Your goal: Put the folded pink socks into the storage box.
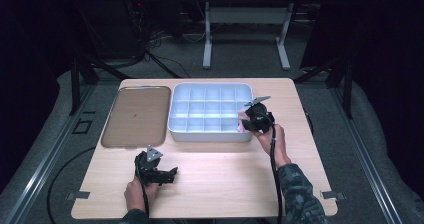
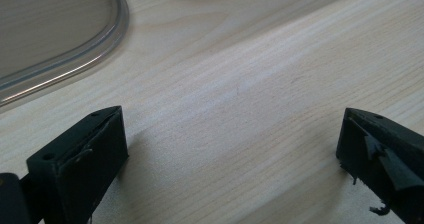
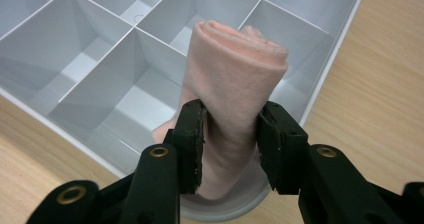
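Rolled pink cloth (image 3: 235, 74) stands in the near-right corner compartment of the white divided organizer (image 1: 210, 132), pinched between the jaws of the right gripper (image 3: 229, 139). Left gripper (image 2: 230, 149) rests low over bare wooden table (image 1: 225, 174), jaws spread wide with nothing between. Brown tray (image 1: 136, 115) sits left of the organizer.

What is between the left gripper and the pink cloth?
Bare wooden table, then the white box's front wall, in the high view. The left gripper stands open; the pink cloth sits in the right gripper.
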The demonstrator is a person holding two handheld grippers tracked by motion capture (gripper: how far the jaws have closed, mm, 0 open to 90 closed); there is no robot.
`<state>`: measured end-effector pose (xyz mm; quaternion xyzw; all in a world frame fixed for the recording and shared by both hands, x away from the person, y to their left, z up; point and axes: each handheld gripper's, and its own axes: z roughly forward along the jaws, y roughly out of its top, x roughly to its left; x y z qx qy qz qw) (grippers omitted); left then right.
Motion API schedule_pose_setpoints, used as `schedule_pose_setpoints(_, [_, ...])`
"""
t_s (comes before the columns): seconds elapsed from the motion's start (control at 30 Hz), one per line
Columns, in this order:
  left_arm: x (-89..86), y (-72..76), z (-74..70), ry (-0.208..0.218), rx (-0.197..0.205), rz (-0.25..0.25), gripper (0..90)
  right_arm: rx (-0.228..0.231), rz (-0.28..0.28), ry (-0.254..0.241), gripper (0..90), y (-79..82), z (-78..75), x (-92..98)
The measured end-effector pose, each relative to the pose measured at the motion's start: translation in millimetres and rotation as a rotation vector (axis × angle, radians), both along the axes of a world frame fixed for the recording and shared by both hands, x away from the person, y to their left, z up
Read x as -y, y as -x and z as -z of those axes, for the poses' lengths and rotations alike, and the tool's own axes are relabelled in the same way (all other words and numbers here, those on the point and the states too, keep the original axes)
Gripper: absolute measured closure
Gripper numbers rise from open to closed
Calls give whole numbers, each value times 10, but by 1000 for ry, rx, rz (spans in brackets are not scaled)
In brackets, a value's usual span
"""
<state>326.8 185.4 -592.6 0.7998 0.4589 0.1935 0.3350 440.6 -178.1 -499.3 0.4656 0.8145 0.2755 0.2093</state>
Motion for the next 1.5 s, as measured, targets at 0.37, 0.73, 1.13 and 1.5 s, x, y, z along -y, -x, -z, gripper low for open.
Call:
schedule_pose_setpoints(0.37, [0, 0, 0, 0, 0, 0, 0, 20, 3, -74, 507, 134, -156, 88])
schedule_pose_setpoints(0.73, [0, 0, 0, 0, 0, 0, 0, 76, -3, -118, 634, 137, -265, 126])
schedule_pose_setpoints(1.13, [0, 0, 0, 0, 0, 0, 0, -12, 1, -106, 655, 11, -58, 86])
schedule_pose_setpoints(1.5, [-1, -1, 0, 0, 0, 1, 0, 39, -43, -149, 367, 301, -324, 180])
